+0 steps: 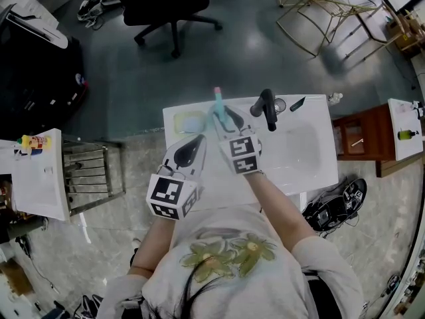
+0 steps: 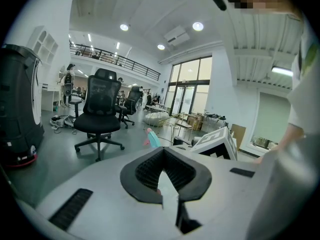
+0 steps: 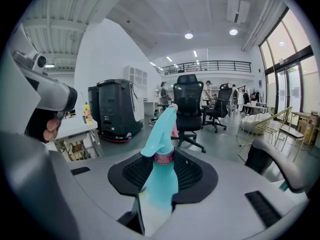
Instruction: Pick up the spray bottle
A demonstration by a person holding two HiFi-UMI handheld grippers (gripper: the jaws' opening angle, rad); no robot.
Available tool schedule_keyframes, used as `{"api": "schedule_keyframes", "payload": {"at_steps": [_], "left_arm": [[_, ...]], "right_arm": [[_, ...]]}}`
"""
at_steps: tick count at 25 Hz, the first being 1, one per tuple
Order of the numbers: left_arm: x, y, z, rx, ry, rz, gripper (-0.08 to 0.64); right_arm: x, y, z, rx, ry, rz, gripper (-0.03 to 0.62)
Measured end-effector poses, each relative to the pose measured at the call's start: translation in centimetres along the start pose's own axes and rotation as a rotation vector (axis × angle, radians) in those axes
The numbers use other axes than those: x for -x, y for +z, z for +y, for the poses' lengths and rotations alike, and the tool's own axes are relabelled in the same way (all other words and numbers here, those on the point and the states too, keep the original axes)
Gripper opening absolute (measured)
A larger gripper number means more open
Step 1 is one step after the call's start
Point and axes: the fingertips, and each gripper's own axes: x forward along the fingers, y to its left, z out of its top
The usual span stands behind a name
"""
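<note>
Right gripper [image 1: 224, 117] clamps the teal spray bottle [image 3: 161, 179] above the sink [image 1: 302, 155] counter — left gripper [image 1: 197, 141] closed, empty.

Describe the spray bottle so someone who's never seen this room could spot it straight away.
Find the white sink counter with the black faucet. Just left of that faucet, the right gripper clamps the spray bottle. Its teal body and pink nozzle tip stand out against the black faucet and white counter.

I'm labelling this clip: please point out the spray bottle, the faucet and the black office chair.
spray bottle [image 3: 161, 181]: right gripper view, on its teal body.
faucet [image 1: 268, 110]: head view, on its black spout.
office chair [image 2: 101, 98]: left gripper view, on its backrest.
</note>
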Motion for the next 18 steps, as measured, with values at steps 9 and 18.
{"api": "schedule_keyframes", "payload": {"at_steps": [9,18], "left_arm": [[0.5,0.1,-0.1,-0.005,-0.012,-0.009,0.009],[1.4,0.2,-0.3,-0.003,-0.019,-0.027,0.009]], "right_arm": [[1.0,1.2,0.1,-0.005,-0.013,-0.015,0.137],[2.1,2.4,1.1,-0.007,-0.017,-0.038,0.135]]}}
